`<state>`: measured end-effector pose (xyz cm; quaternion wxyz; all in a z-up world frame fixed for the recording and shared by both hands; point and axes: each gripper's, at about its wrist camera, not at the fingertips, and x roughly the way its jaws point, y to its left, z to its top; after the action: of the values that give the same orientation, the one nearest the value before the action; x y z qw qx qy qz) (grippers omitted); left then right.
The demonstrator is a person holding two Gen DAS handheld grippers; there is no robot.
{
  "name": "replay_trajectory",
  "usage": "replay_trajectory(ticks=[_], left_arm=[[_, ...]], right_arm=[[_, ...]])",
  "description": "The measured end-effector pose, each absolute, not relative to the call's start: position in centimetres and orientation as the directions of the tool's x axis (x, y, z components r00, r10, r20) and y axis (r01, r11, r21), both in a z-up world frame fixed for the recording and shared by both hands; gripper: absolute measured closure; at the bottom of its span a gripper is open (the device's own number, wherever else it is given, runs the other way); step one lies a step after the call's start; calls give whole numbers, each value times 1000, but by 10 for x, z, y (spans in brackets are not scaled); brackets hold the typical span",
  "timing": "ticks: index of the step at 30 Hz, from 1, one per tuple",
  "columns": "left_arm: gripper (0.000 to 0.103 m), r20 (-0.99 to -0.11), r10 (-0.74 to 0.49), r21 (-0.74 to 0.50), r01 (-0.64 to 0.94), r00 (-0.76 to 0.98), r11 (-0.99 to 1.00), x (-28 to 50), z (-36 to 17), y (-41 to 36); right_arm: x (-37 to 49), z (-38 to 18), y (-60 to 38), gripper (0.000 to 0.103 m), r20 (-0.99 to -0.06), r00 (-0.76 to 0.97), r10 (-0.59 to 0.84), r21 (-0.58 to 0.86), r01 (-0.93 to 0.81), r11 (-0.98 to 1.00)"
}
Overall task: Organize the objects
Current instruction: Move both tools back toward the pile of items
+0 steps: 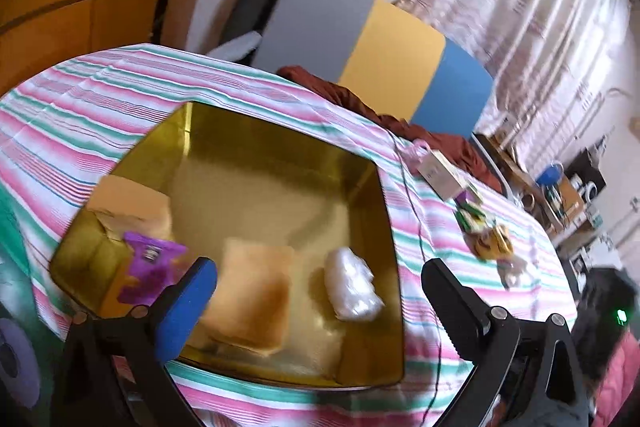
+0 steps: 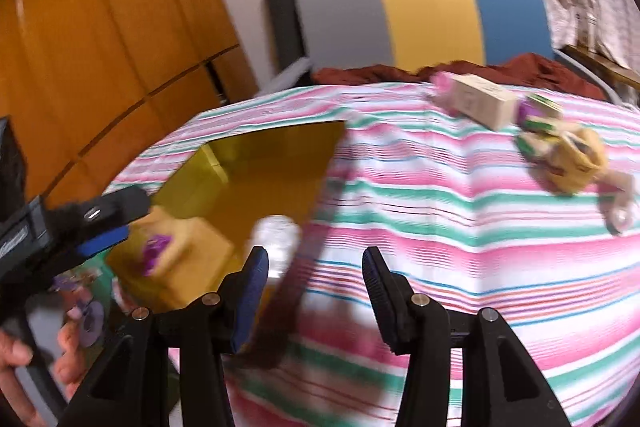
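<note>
Tray: gold tray (image 1: 256,163) lies on the striped cloth (image 1: 100,99) near the counter's left edge, already holding a tan box (image 1: 132,205), a purple clip (image 1: 150,269), a tan pad (image 1: 256,291) and a white wrapped bundle (image 1: 352,285).
Loose pile: cream box (image 2: 478,101), green packets (image 2: 538,125) and yellow pouch (image 2: 576,159) sit toward the far right edge, well apart from the tray.
Tongs: left tongs (image 1: 320,291) spread wide, empty, above the tray's near side; right tongs (image 2: 314,285) apart, empty, beside the tray's right rim.
Risk: blur suggests fast motion; a hurried reach could snag the cloth or knock the tray.
Views: only the left shows the thin cable (image 1: 416,211); only the right shows the hand (image 2: 16,379).
</note>
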<state>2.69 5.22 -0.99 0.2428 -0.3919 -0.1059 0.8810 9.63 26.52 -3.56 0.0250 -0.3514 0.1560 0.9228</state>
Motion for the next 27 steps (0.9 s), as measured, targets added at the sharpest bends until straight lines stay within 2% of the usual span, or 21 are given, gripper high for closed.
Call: replay_trajectory(ticks=[9,13,17,21,24,27], left_arm=[[0,-598,582,-319,-502,-551,-803,59,-8,92],[0,-568,630,-301,-579,-529,-758,77,-5,108],[0,-587,647,-294,-617,-486,-730,91,-11,127],[0,-599,655,-302,-627,-461,-718,101,-17,143],[0,-607,667,-337,-620,-432,-709,106,-22,155],[0,-622,671,-359,-614,-405,-703,109,-27,166]], right_arm=[[130,-58,351,53,-699,-698,157,219,-418,-882],[140,-67,396,53,-720,-661,211,207,-495,-844],[149,-75,434,53,-735,-623,268,170,-552,-816],[155,-74,474,52,-713,-597,367,143,-636,-758],[151,-74,504,46,-711,-599,369,174,-658,-733],[139,-76,525,45,-718,-602,350,198,-659,-726]])
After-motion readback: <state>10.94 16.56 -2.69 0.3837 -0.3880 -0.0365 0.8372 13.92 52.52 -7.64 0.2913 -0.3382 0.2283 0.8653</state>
